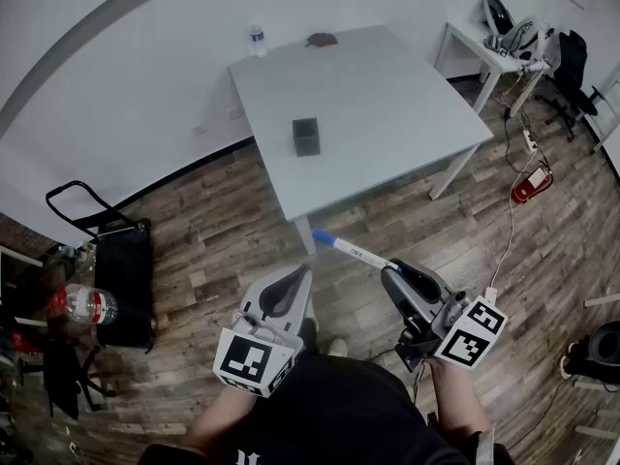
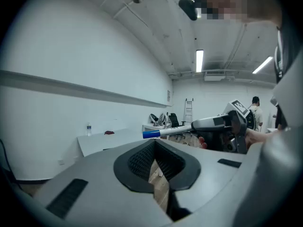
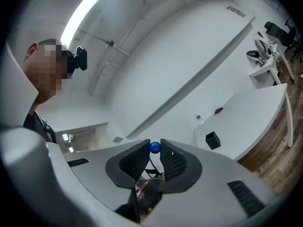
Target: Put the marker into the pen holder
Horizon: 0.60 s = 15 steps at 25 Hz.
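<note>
While the right gripper clenches its fingers on one white marker with a blue cap over the wood floor, short of the grey table edge, the left gripper has its fingers closed on nothing. One black square pen holder stands mid-table, well apart from every edge.

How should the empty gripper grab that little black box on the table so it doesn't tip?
Probably from above: the pen holder stands upright and looks square, so the left gripper could close on two opposite flat walls near the rim. Nothing stands close to it on the table, so the way down looks free.
</note>
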Each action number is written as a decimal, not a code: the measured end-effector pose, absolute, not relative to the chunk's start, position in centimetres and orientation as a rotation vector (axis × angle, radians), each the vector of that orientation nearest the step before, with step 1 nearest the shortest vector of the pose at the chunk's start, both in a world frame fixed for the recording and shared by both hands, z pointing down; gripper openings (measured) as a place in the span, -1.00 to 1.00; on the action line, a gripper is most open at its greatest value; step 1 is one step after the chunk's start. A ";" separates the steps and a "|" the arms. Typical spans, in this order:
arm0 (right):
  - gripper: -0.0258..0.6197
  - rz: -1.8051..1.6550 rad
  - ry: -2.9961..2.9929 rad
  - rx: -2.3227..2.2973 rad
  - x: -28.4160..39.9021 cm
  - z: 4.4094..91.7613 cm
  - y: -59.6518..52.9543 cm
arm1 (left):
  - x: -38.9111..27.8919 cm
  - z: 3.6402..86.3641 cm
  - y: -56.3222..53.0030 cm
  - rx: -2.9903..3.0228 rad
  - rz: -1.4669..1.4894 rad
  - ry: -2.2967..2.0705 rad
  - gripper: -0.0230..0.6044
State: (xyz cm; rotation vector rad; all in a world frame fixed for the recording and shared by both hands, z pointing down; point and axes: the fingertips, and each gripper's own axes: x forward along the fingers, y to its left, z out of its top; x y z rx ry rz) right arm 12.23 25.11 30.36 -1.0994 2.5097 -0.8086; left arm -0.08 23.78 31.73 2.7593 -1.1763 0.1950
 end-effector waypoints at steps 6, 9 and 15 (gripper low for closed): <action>-0.69 -0.819 2.513 -1.129 11.6 31.1 22.0 | -0.4 32.3 20.3 2.764 0.189 -1.153 -0.91; -0.70 -0.824 2.509 -1.155 11.4 31.2 19.9 | -0.5 32.5 18.0 2.773 0.188 -1.136 -0.91; -0.69 -0.847 2.490 -1.219 10.3 31.8 14.4 | -1.3 33.0 12.1 2.783 0.211 -1.078 -0.91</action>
